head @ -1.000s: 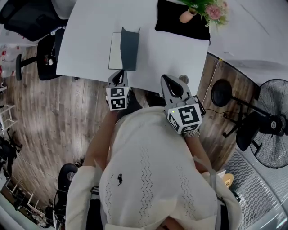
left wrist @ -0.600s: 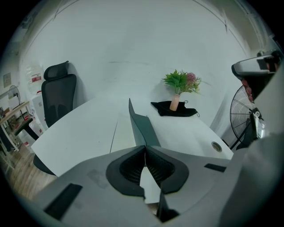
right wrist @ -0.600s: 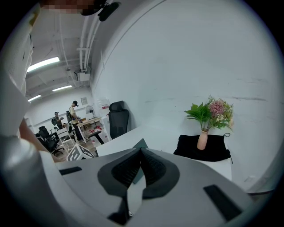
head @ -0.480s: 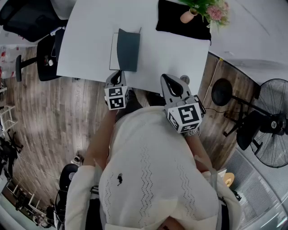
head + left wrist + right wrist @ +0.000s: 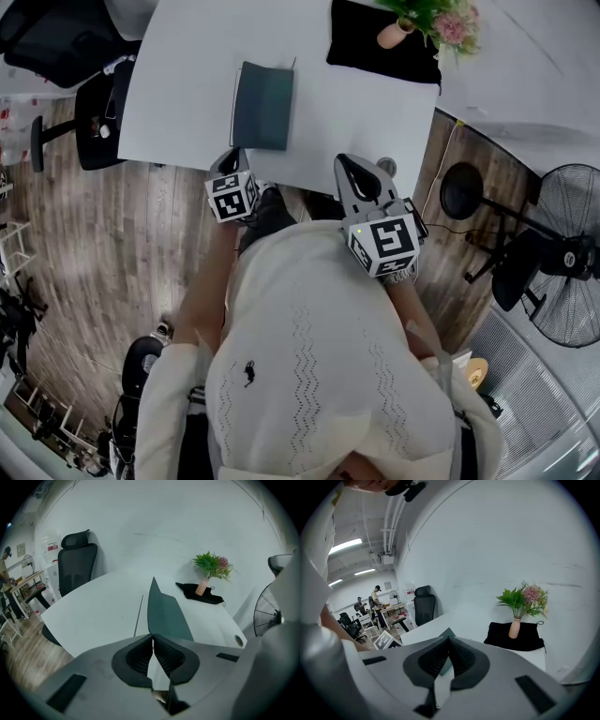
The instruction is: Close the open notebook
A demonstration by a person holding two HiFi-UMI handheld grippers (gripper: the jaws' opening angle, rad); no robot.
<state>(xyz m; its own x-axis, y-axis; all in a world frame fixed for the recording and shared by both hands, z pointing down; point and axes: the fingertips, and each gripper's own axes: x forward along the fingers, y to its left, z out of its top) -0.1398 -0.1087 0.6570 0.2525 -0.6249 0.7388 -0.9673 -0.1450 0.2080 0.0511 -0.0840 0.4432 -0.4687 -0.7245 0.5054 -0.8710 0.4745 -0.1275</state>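
Notebook (image 5: pixel 262 105) lies on the white worktop (image 5: pixel 178 84), near the edge closest to the person and just ahead of the left gripper (image 5: pixel 236 156). Dark teal cover faces up. A thin pale sliver of page shows along its left side in the head view. In the left gripper view the cover (image 5: pixel 166 616) looks down over the pages, but one far corner seems to peak up a bit, so it's hard to say if it's fully flat or a touch sprung. The task looks done or very nearly so.

Left gripper: jaws pressed together, nothing between them. It sits just short of the notebook's near edge, not touching it, pointing steeply down. Right gripper (image 5: pixel 352 169): jaws also together at the tips and empty, held at the worktop's near edge, well to the right of the notebook. Its own view shows only a corner of the notebook past the jaws.

Handling, as a judgement:
- The notebook is thin and light, and would slide on the smooth worktop if pushed sideways.
- The cover looks semi-stiff, flexing rather than folding, and hinges at the spine.
- If it's still sprung, press straight down with closed jaws on the free-edge side of the cover (the left side in the head view), away from the spine.
- No pinch is needed. A pinch at the edge risks catching loose pages or dragging the whole book.
- It isn't fragile, and a light touch is enough.

Off to the far right are a black cloth (image 5: pixel 380 52) and a vase of flowers (image 5: pixel 392 30), well clear of the notebook.
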